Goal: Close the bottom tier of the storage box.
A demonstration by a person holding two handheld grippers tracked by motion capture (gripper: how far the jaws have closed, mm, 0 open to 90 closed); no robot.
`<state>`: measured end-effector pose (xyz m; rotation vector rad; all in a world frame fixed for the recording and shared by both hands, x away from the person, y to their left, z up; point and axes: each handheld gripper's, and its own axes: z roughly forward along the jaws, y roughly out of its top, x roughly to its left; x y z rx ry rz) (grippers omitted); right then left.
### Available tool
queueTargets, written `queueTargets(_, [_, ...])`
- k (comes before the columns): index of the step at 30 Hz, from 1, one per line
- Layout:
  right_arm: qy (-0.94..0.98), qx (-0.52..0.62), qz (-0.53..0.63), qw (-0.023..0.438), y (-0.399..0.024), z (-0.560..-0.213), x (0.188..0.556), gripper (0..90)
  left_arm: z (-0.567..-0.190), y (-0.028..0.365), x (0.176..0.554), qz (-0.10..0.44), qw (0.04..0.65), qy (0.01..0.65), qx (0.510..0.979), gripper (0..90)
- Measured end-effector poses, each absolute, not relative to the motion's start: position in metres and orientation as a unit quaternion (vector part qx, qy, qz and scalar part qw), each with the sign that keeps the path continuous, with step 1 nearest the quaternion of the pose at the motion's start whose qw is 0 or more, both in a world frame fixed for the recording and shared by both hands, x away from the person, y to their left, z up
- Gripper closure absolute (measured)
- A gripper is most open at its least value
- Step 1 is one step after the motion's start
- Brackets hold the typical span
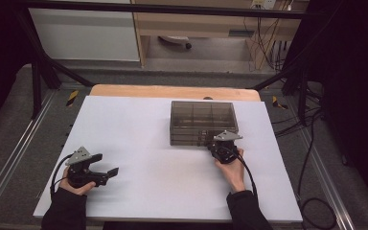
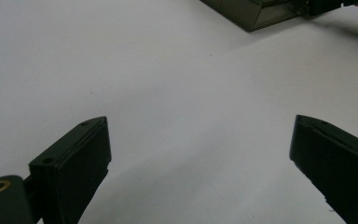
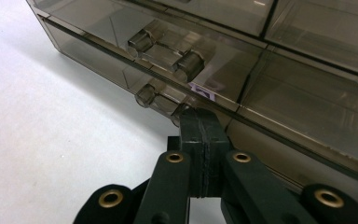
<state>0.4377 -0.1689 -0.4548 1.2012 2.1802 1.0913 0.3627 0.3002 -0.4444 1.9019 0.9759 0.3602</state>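
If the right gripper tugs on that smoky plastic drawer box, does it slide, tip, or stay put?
The drawer box looks like thin clear plastic with compartments that seem empty, so probably light; a tug may drag the whole unit across the smooth white table. It is low and wide, so tipping seems unlikely. The right gripper stands shut at a small lower-drawer handle, which looks glossy, so slip is possible.

A smoky, see-through plastic drawer box (image 1: 201, 122) stands upright toward the far middle of the white table (image 1: 139, 143). Its stacked drawers face the person. The lower drawer's handle (image 3: 161, 100) has two round lugs.
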Motion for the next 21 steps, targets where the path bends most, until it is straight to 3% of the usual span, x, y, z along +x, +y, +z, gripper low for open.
queueTargets(21, [0.784,0.427,0.395,0.215,-0.1663,-0.4506,0.4320,87.7,-0.4443,0.3000,0.3624,0.147,0.469,0.398,0.775,4.7])
